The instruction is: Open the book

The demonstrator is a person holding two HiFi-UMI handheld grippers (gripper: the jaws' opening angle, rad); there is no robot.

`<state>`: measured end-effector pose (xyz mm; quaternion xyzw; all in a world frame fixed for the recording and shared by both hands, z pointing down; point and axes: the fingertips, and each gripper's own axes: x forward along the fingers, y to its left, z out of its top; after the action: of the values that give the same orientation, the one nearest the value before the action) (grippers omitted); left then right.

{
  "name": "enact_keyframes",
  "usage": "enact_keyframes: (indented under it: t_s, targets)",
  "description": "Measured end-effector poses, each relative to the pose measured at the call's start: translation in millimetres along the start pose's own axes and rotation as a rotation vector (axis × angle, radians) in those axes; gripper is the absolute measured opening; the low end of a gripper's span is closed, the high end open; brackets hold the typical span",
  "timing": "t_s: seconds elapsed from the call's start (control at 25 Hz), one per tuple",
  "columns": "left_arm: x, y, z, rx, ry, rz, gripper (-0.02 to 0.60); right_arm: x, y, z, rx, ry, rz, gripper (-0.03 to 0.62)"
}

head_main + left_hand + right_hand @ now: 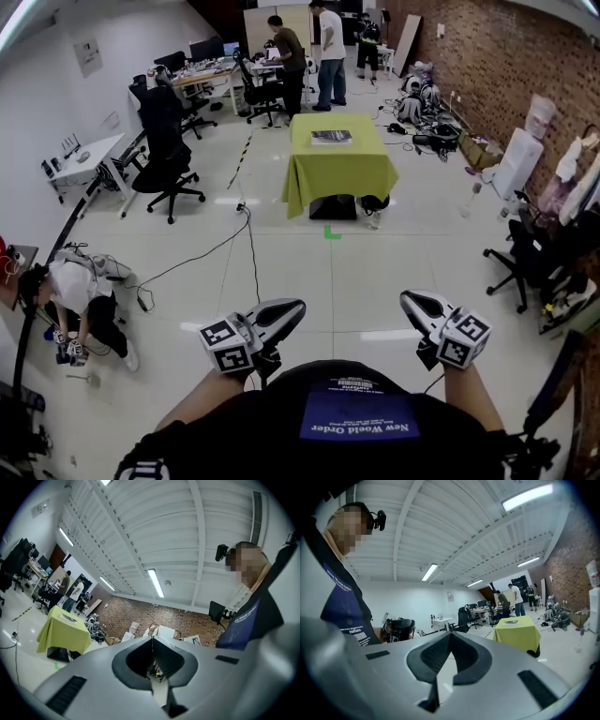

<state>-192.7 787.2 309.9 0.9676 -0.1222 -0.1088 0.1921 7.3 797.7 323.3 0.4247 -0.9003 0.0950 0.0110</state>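
Nearest, the left gripper (292,311) and the right gripper (411,302) are held roughly level in front of the person's chest. On each, the jaws are seen pressed together with nothing between them. Well apart from both, across the floor, the book (331,137) is laid flat on a table (337,178) draped in yellow-green cloth. Beyond it, two people (330,47) are seen standing.

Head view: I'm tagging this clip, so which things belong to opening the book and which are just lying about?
Job: book, green-clothed table, left gripper, right gripper, both shut and empty.
Lying about: office chair, floor cable, white desk.
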Motion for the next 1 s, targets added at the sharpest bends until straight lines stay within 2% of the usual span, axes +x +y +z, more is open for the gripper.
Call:
enact_keyframes:
  t_s: [0.24, 0.44, 0.56, 0.72, 0.88, 1.0]
  targets:
    - [-11.9, 78.3, 34.9, -0.008, -0.012, 0.0, 0.008, 82.0, -9.5, 3.1, -0.009, 0.042, 0.03, -0.014]
    - [4.3, 130.8, 40.3, -0.044, -0.019, 0.013, 0.008, 121.9, -53.6, 4.5, -0.003, 0.074, 0.046, -0.014]
    - [34.6, 156.5, 46.0, -0.038, -0.03, 0.031, 0.008, 136.2, -95.8, 8.4, -0.014, 0.071, 0.076, -0.014]
    - [92.7, 193.9, 74.2, 0.02, -0.055, 0.062, 0.008, 165.8, -161.7, 26.7, -0.018, 0.056, 0.148, -0.014]
    - [152.1, 219.9, 89.6, 0.027, -0.074, 0.087, 0.008, 183.3, -220.6, 38.2, -0.038, 0.102, 0.224, -0.014]
    - [194.1, 245.3, 95.8, 0.023, -0.09, 0.102, 0.008, 195.6, -267.6, 48.1, -0.066, 0.088, 0.261, -0.014]
